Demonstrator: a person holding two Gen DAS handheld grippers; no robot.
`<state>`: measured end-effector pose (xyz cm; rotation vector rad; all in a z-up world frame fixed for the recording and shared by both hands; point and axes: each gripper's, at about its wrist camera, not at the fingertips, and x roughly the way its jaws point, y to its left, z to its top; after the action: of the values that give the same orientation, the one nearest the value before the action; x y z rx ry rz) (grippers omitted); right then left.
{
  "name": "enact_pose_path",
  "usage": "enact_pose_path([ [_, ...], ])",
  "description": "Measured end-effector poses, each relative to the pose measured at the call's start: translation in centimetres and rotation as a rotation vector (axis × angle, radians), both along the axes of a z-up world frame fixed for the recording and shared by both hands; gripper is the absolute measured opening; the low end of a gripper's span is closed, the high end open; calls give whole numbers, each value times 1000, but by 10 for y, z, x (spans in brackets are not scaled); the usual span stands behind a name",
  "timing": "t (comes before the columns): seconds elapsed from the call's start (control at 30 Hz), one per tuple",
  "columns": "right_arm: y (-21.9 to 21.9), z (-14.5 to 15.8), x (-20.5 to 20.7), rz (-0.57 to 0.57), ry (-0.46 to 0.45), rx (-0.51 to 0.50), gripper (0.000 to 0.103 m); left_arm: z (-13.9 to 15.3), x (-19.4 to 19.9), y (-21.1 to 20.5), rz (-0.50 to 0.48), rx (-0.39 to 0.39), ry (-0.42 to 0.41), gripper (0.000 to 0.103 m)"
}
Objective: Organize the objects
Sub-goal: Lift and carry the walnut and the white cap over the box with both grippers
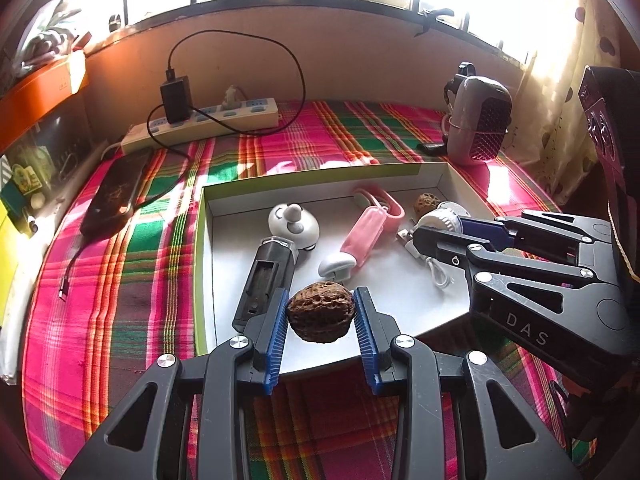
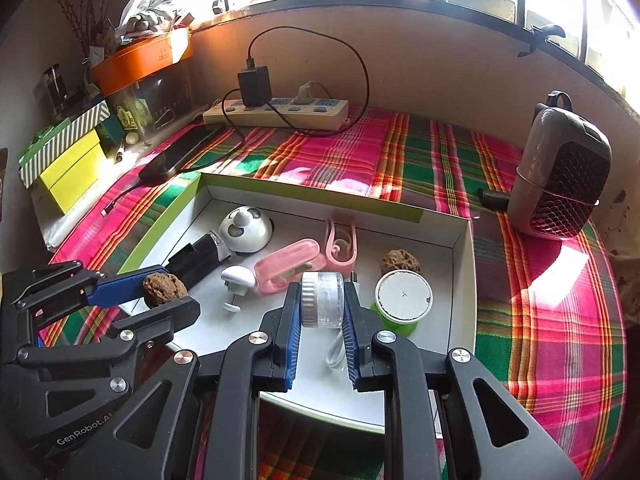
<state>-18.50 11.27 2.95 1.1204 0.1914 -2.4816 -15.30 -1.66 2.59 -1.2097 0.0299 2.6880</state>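
Note:
My left gripper [image 1: 321,312] is shut on a brown walnut [image 1: 320,311], held over the near part of a shallow white box [image 1: 280,184] with a green rim. My right gripper [image 2: 322,300] is shut on a small clear jar with a white ribbed lid [image 2: 322,299], also above the box. Inside the box lie a black lighter-like gadget [image 1: 266,280], a white panda-shaped toy [image 1: 293,222], a pink clip case [image 1: 368,236], a second walnut [image 2: 399,262], a white-topped green cup [image 2: 402,300] and a white cable [image 1: 438,276].
The box rests on a pink, green and red plaid cloth [image 1: 120,280]. Behind it are a power strip with a black charger [image 1: 200,120], a dark phone [image 1: 114,196] on its cable and a grey speaker [image 1: 478,120]. Boxes [image 2: 68,168] stack at the left.

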Motion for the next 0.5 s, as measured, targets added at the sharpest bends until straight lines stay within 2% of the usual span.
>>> enact_pose_path([
  [0.5,-10,-16,-12,28,-29,29,20,-12,-9,0,6,-7,-27,31],
])
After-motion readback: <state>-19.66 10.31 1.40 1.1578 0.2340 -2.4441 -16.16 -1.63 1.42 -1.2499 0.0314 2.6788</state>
